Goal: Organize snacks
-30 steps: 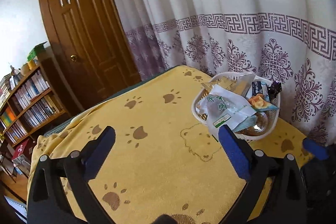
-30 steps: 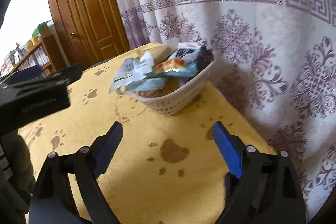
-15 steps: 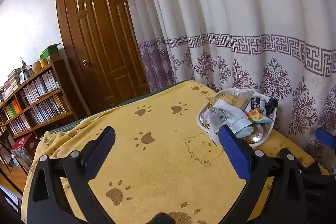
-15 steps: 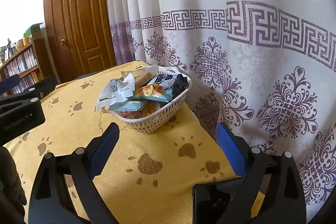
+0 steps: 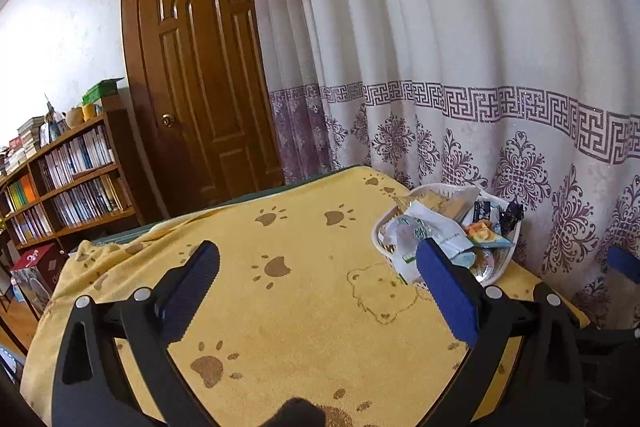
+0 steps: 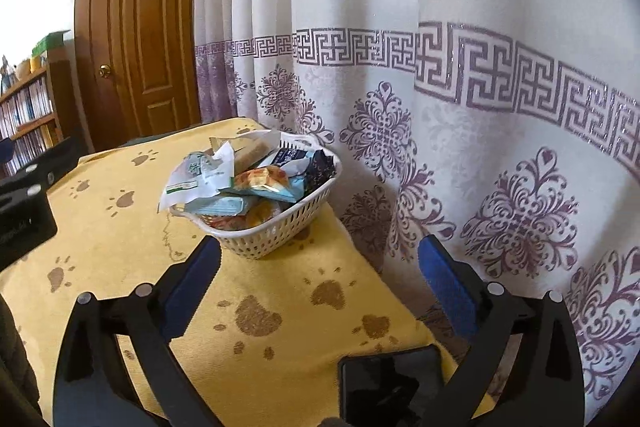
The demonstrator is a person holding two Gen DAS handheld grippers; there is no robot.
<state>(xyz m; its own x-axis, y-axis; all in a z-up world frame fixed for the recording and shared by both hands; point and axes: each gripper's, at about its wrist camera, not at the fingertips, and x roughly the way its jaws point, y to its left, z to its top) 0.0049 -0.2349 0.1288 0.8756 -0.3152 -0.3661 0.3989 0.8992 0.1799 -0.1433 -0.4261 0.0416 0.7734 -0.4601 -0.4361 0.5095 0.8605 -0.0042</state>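
Snack basket [image 6: 280, 227]: white plastic, heaped with wrapped packets, sits centre frame in the right wrist view on the yellow paw-print cloth [image 6: 120, 239], close to the patterned curtain [image 6: 460, 107]. In the left wrist view it's at right of centre [image 5: 505, 269], partly behind the right blue pad. Right gripper [image 6: 318, 277]: jaws opening, near full spread, nothing between them, touching nothing. Left gripper [image 5: 316, 279]: jaws wide, empty, over bare cloth. Dark phone [image 6: 390, 383] lies on the cloth at bottom of the right wrist view.
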